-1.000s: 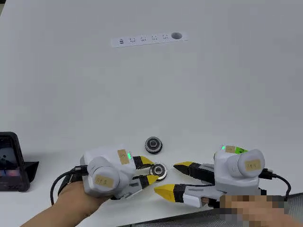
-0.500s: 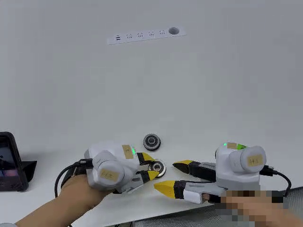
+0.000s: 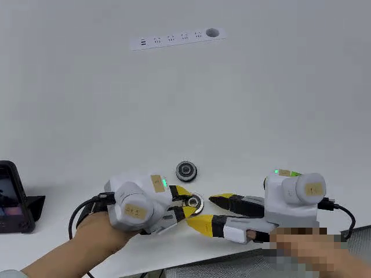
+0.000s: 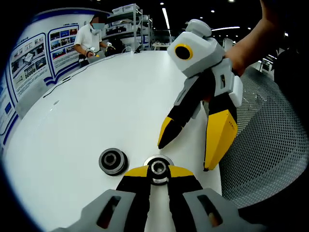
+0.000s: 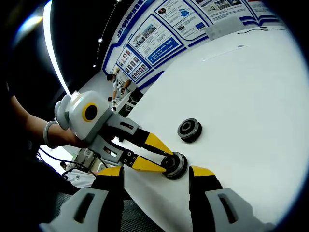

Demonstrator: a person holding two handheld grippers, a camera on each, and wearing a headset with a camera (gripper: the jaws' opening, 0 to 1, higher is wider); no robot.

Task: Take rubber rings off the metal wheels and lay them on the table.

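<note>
Wheel (image 3: 193,203), metal, bright face with dark hub, gripped by its edge in the left tongs (image 3: 182,204), which are clenched on it low over the near edge of the desk (image 3: 261,104); contact with the desk cannot be told. The right gripper view shows a dark band round its rim, judged to be the rubber ring, not yet removed. Second wheel (image 3: 186,171), black-rimmed, lies flat on the desk just beyond, untouched, ring apparently in place. Right tongs (image 3: 201,211), jaws spread and holding nothing, have closed in over the past second: a second ago they stood clear to the right, whereas now the yellow lower tip sits just beside the left tongs and the dark upper tip points at the held wheel. Judged meaning: approach for the first ring is nearly complete, the pull itself not begun, no ring laid down. Power strip (image 3: 174,38), white, at the far side of the desk. Dark device on a stand (image 3: 10,197) at the left edge. Tan stickers on both tong housings carry writing too small to read; wall posters in the gripper views likewise illegible.
</note>
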